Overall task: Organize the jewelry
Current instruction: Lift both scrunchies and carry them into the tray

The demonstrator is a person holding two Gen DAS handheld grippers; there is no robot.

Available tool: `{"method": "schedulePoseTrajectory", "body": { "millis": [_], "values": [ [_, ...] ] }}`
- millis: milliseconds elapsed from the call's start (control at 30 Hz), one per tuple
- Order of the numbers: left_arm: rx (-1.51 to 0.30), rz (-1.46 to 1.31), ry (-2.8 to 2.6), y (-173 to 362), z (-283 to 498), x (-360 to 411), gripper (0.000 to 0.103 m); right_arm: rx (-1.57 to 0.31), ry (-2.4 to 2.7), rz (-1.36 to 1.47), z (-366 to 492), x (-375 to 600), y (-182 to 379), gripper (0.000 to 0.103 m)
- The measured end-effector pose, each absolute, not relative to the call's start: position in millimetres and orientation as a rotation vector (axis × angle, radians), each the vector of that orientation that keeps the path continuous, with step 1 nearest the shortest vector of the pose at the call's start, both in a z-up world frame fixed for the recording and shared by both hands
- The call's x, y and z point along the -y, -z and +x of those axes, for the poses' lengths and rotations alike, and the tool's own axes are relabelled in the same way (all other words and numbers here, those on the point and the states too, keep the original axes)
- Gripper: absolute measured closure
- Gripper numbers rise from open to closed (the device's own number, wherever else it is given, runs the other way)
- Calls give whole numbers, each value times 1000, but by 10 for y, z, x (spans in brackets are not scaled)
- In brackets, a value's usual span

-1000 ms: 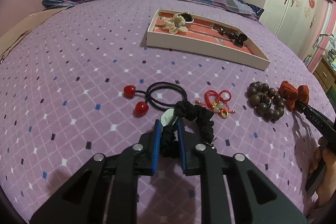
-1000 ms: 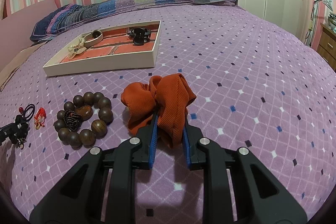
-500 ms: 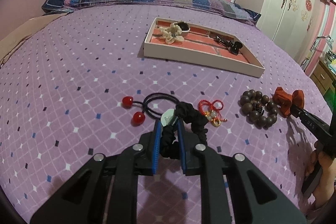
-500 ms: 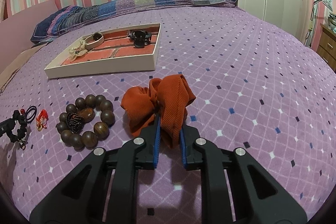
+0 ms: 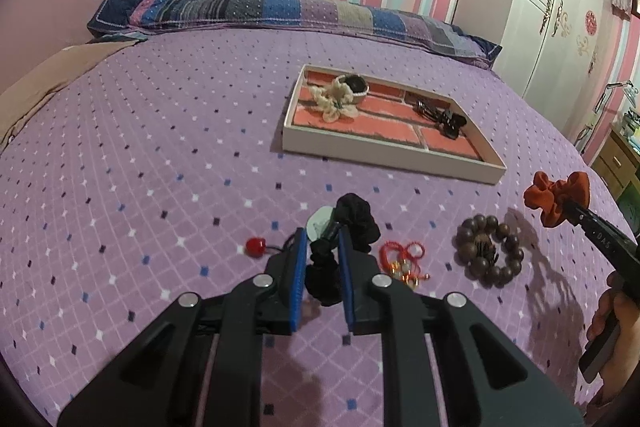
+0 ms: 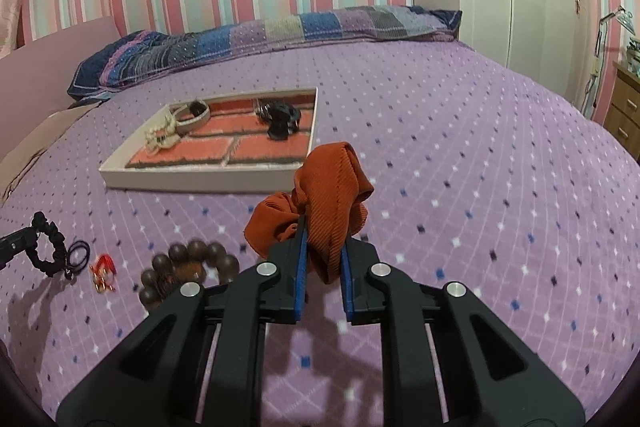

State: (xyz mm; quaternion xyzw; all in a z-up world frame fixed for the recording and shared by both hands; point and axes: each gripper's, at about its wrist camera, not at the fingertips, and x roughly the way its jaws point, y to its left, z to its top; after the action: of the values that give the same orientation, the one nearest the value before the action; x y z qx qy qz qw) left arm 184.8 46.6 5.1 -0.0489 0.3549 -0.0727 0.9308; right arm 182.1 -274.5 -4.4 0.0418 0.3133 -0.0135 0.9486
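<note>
Bed (image 5: 160, 131) covered in purple diamond-patterned fabric is seen in both wrist views, with a striped patchwork pillow (image 5: 280, 11) at its far edge. A black ruffled fabric scrunchie (image 5: 340, 247) is clamped in the left gripper (image 5: 323, 247); jaws are nearly closed on it, and the scrunchie is held clear of the bed, with a pale green disc-shaped charm (image 5: 320, 221) attached at its top. An orange-rust ribbed fabric scrunchie (image 6: 324, 215) is pinched in the right gripper (image 6: 324, 251); jaws are fully clamped on the cloth, and it is lifted off the bed too. The same scrunchie is seen at the right edge of the left wrist view, held on the black finger of the right gripper, with part of a hand (image 5: 616, 343) visible below.

A white rectangular tray with red brick-pattern lining (image 5: 384, 147) is placed farther back on the bed. A cream crocheted flower hair tie (image 5: 338, 99) is lying in its left part and a black hair clip (image 5: 444, 119) in its right part. A dark brown wooden bead bracelet (image 5: 490, 251), a red knotted cord charm with gold beads (image 5: 402, 261) and a black elastic hair tie with red ball beads (image 5: 256, 247) are left on the bed near the grippers, outside the tray.
</note>
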Motion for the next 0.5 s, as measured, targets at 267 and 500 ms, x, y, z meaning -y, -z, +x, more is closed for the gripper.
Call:
{"method": "schedulePoseTrajectory", "body": {
  "millis": [267,500],
  "values": [
    [-663,-102,176,-420,2244,-318,87,-612,-2,75,2216,2615,-184,89],
    [-637,-81,199,-628,2865,-38,87,-611,-19,69,2713,2454,-297,89]
  ]
}}
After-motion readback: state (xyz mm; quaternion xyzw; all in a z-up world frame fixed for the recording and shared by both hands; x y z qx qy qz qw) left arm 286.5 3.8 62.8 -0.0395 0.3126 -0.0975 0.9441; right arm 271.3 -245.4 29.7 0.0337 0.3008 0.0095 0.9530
